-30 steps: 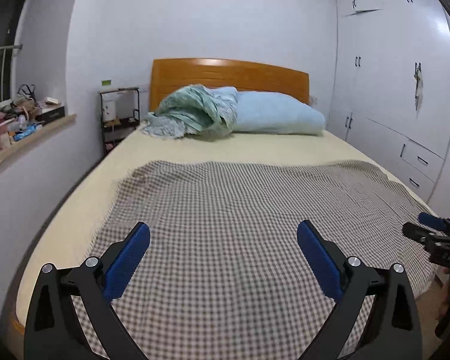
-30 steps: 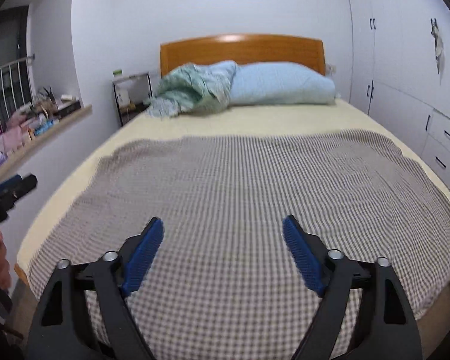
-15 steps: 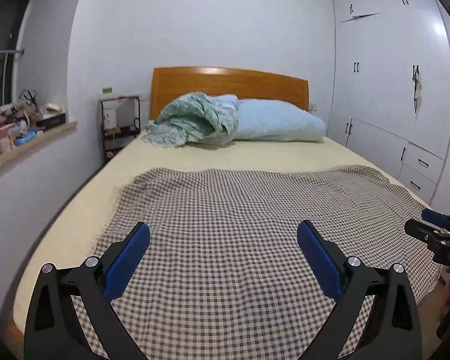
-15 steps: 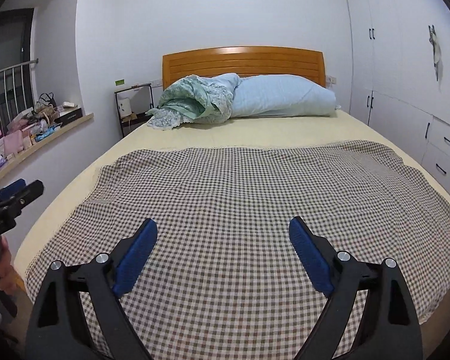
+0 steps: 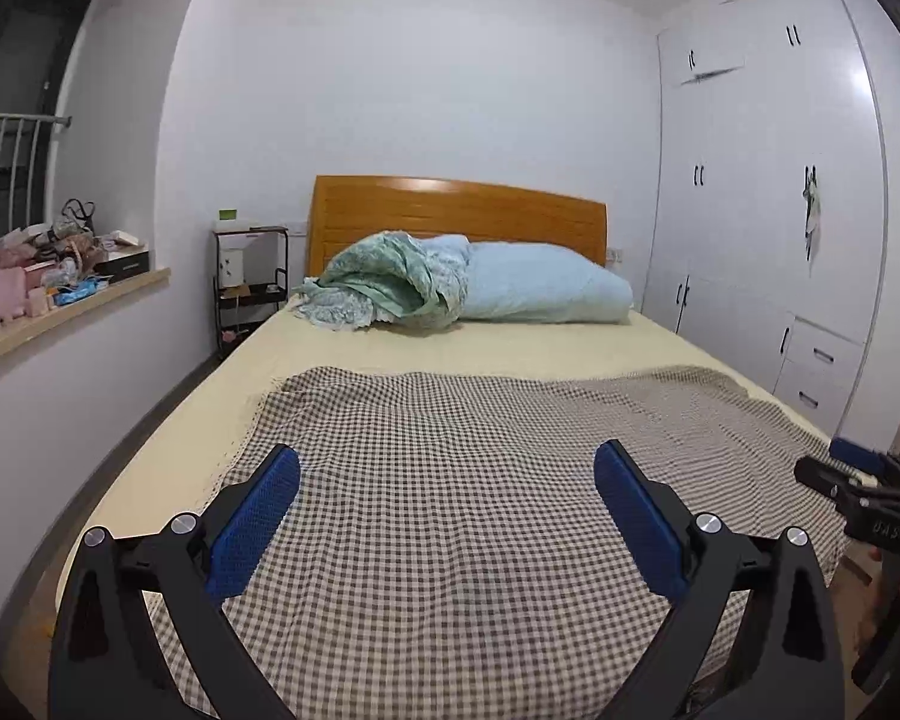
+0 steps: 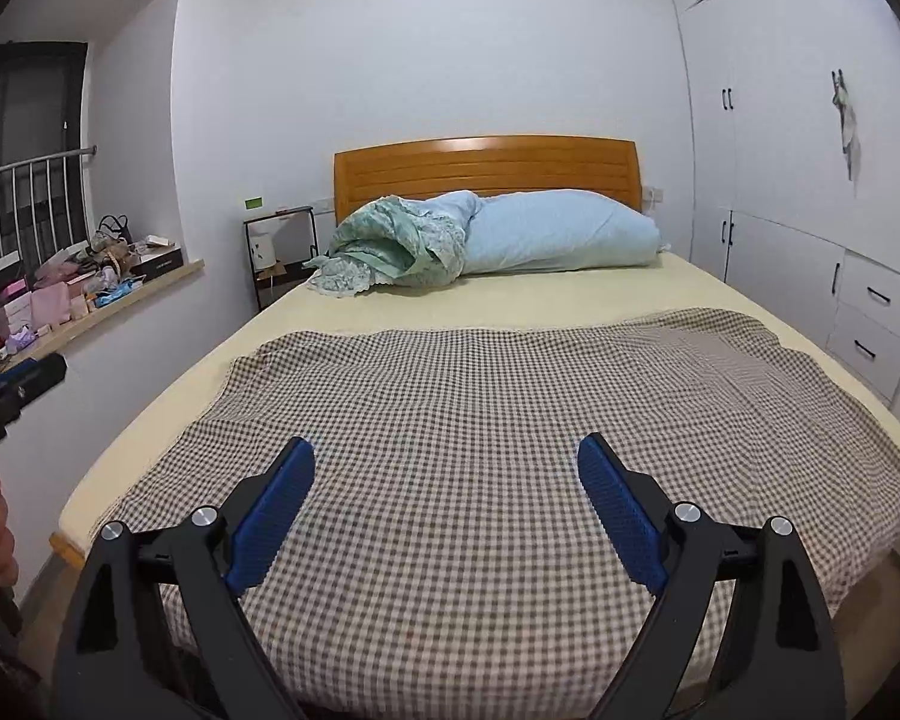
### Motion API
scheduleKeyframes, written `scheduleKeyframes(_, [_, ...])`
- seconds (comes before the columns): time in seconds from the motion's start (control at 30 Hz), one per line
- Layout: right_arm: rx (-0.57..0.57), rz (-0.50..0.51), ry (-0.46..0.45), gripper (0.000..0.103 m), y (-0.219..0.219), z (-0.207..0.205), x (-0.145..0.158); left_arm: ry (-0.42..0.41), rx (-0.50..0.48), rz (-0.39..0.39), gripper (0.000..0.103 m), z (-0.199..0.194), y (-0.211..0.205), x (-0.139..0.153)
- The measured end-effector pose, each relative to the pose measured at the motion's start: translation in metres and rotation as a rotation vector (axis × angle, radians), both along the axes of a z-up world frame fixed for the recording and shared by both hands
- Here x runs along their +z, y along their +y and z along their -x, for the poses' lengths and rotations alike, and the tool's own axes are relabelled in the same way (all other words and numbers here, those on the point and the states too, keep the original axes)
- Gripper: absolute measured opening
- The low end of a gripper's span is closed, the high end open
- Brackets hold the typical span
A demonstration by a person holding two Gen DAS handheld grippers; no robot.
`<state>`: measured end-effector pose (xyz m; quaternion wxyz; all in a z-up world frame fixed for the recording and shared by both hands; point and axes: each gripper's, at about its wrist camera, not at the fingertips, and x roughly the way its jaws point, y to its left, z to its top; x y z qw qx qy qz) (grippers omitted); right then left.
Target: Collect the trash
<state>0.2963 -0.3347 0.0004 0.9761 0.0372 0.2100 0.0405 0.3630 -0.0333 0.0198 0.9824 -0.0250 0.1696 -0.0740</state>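
Left claw (image 5: 447,498): I hold it wide, empty, over the checked blanket (image 5: 480,480).
Right claw (image 6: 447,495): wide, empty too.
Trash: none in view; perhaps in the sill clutter (image 6: 72,282).
Handling: I cannot judge yet.

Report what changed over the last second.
Both grippers, left and right, tilted up and drew back from the bed: headboard and checked blanket sit lower in view. Nothing grasped or released. Jaws stayed open and empty; bedding unmoved.
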Motion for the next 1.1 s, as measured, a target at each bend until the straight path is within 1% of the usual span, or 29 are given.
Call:
scheduleKeyframes(0.07, [0.001, 0.002, -0.001, 0.086, -0.001, 0.014, 0.0, -0.01, 0.016, 0.018, 0.095, 0.018, 0.001, 0.002])
scheduleKeyframes(0.17, [0.002, 0.006, -0.004, 0.086, 0.001, 0.036, 0.0, -0.019, 0.037, 0.026, 0.095, 0.044, 0.002, 0.004])
scheduleKeyframes(0.3, [0.018, -0.004, -0.011, 0.086, 0.007, 0.065, 0.002, -0.027, 0.044, 0.013, 0.095, 0.089, 0.001, 0.003])
scheduleKeyframes(0.43, [0.016, 0.018, -0.022, 0.086, 0.02, 0.094, 0.002, -0.017, 0.052, 0.017, 0.095, 0.129, 0.004, -0.002])
scheduleKeyframes(0.5, [-0.017, 0.037, -0.035, 0.086, 0.026, 0.111, 0.0, -0.011, 0.051, 0.007, 0.095, 0.15, 0.006, -0.004])
scheduleKeyframes(0.57, [-0.025, 0.023, -0.042, 0.086, 0.031, 0.128, -0.004, -0.014, 0.034, -0.006, 0.095, 0.173, 0.006, -0.007])
scheduleKeyframes(0.67, [-0.035, 0.004, -0.037, 0.086, 0.04, 0.148, -0.005, -0.05, 0.044, -0.039, 0.095, 0.204, 0.006, -0.006])
scheduleKeyframes(0.77, [-0.025, 0.014, -0.057, 0.086, 0.049, 0.174, -0.004, -0.065, 0.05, -0.038, 0.095, 0.235, 0.007, -0.009])
scheduleKeyframes(0.93, [-0.074, 0.038, -0.083, 0.086, 0.057, 0.219, -0.01, -0.065, 0.037, -0.027, 0.095, 0.283, 0.006, -0.014])
scheduleKeyframes(1.0, [-0.056, 0.046, -0.097, 0.086, 0.065, 0.242, -0.016, -0.068, 0.024, -0.056, 0.095, 0.3, 0.003, -0.018])
scheduleKeyframes(1.03, [-0.046, 0.046, -0.104, 0.086, 0.067, 0.247, -0.018, -0.071, 0.024, -0.072, 0.095, 0.308, 0.002, -0.021])
scheduleKeyframes(1.1, [-0.028, 0.034, -0.106, 0.091, 0.07, 0.261, -0.021, -0.044, 0.002, -0.088, 0.095, 0.321, 0.004, -0.028])
